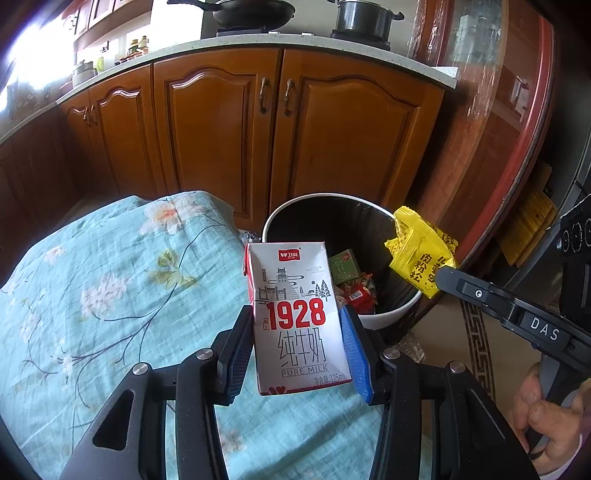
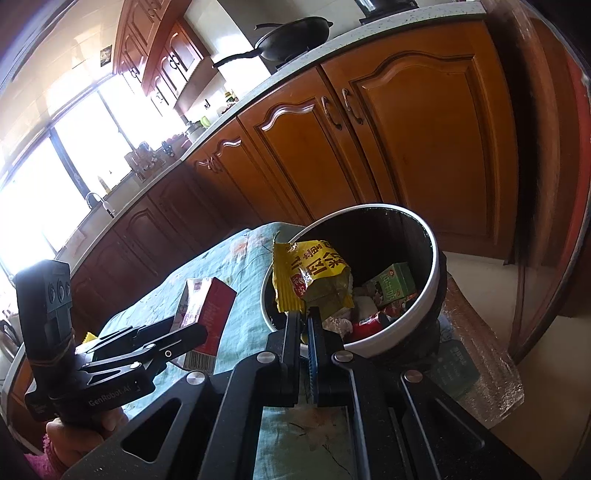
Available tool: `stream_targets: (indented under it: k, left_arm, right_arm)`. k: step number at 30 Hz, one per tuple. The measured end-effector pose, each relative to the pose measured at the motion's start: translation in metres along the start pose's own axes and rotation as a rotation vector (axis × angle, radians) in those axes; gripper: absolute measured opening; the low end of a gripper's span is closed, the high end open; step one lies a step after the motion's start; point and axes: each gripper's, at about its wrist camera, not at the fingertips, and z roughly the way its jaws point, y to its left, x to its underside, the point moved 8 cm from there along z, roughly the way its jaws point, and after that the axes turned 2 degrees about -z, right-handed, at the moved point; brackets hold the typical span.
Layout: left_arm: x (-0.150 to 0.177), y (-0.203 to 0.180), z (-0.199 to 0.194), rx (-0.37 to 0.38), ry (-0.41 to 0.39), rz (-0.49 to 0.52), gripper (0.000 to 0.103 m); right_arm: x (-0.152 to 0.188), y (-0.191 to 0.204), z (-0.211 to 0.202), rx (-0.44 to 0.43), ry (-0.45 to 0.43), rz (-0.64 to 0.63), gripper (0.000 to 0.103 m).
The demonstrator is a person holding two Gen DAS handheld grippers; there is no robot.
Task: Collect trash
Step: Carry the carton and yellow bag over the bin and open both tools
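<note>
My left gripper (image 1: 295, 325) is shut on a white and red milk carton (image 1: 297, 314) marked 1928, held upright over the flowered cloth just short of the bin. From the right wrist view the same carton (image 2: 207, 314) shows its red side between the left gripper (image 2: 184, 332) fingers. My right gripper (image 2: 304, 317) is shut on a crumpled yellow snack wrapper (image 2: 310, 277), which hangs over the rim of the round bin (image 2: 436, 273). In the left wrist view that wrapper (image 1: 421, 251) sits at the bin's (image 1: 384, 314) right edge, pinched by the right gripper (image 1: 441, 277).
The bin holds a green carton (image 1: 343, 264) and red wrappers (image 1: 360, 295). A table under a light blue flowered cloth (image 1: 110, 288) lies left of the bin. Wooden cabinets (image 1: 258, 122) with a counter, wok (image 1: 247, 11) and pot (image 1: 364, 16) stand behind. A hand (image 1: 546, 410) grips the right tool.
</note>
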Motion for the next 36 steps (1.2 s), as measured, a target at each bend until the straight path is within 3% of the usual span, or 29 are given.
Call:
stream_targets:
  k: [36]
  left_arm:
    - [-0.046, -0.024, 0.063, -0.011, 0.057, 0.014, 0.045]
  right_arm:
    - [-0.024, -0.025, 0.031, 0.044, 0.07, 0.004, 0.003]
